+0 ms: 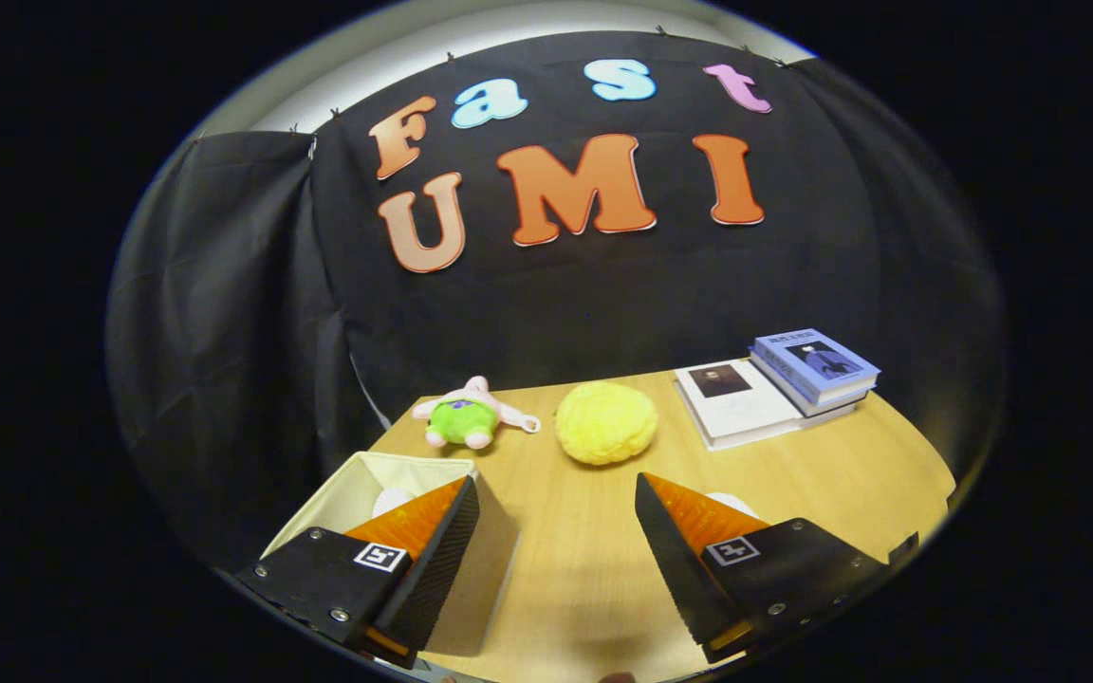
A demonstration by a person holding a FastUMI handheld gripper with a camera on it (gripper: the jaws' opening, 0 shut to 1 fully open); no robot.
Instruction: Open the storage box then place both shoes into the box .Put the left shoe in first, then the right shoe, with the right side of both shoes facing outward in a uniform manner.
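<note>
My gripper (556, 498) is open above the wooden table (584, 569), with bare tabletop between its fingers. An open beige storage box (371, 465) stands under and just beyond the left finger (433, 541). Inside the box a small white rounded patch (392, 498) shows; what it is I cannot tell. Another white rounded patch (731, 500) peeks out just beyond the right finger (689, 550), mostly hidden by it. No whole shoe is visible.
A pink and green plush toy (469, 417) and a fluffy yellow ball (605, 422) lie beyond the fingers mid-table. Books (774, 384) are stacked at the far right corner. Black cloth walls close off the back and left.
</note>
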